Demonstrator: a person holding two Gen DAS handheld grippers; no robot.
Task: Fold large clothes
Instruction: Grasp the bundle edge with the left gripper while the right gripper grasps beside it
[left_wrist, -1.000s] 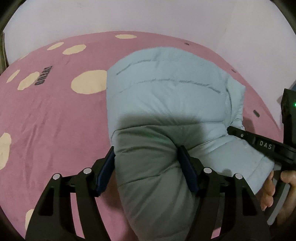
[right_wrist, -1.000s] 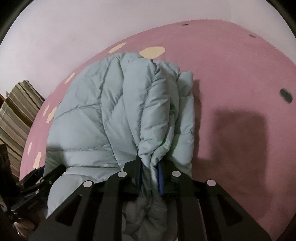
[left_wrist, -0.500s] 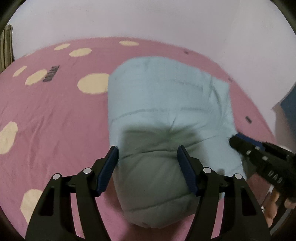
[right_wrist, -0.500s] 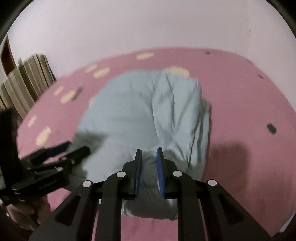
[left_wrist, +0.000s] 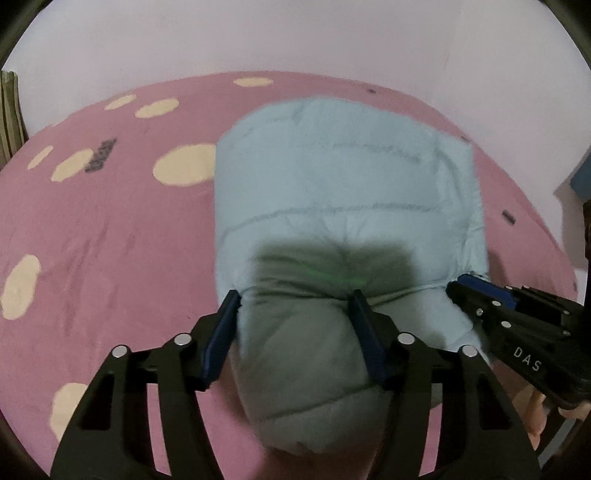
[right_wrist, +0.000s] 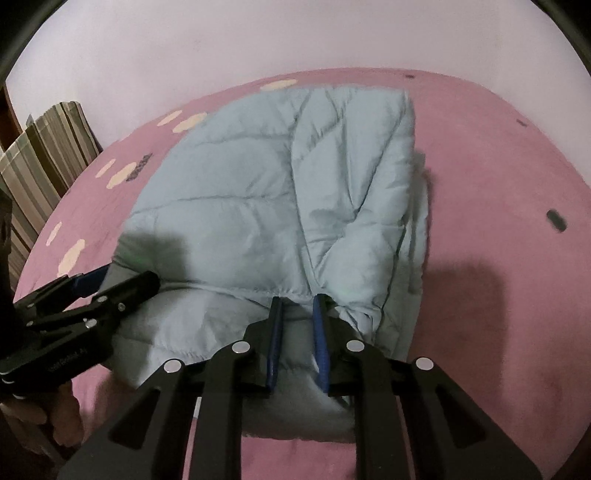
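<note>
A light blue puffer jacket (left_wrist: 332, 192) (right_wrist: 258, 177) lies folded on the pink bedspread (left_wrist: 110, 240). My left gripper (left_wrist: 293, 299) straddles the thick rolled near end of the jacket. Its jaws are closing, and both blue pads press the sides of that roll. In the right wrist view the left gripper (right_wrist: 125, 278) reaches in from the left at the jacket's near corner. My right gripper (right_wrist: 298, 301) stands nearly shut, pinching the jacket's hem at the near right part. The left wrist view shows the right gripper (left_wrist: 458, 286) at the jacket's right edge.
The bedspread (right_wrist: 498, 166) has cream spots and small dark marks. A pale wall runs behind it. Striped fabric (right_wrist: 37, 166) stands at the left, and a blue object (left_wrist: 580, 177) sits at the far right. A person's fingers (left_wrist: 535, 417) hold the right gripper's handle.
The jacket's near end, first bunched up close to both cameras, now lies lower and flatter on the bed. The right wrist view has swung and rolled, bringing the left gripper into it.
</note>
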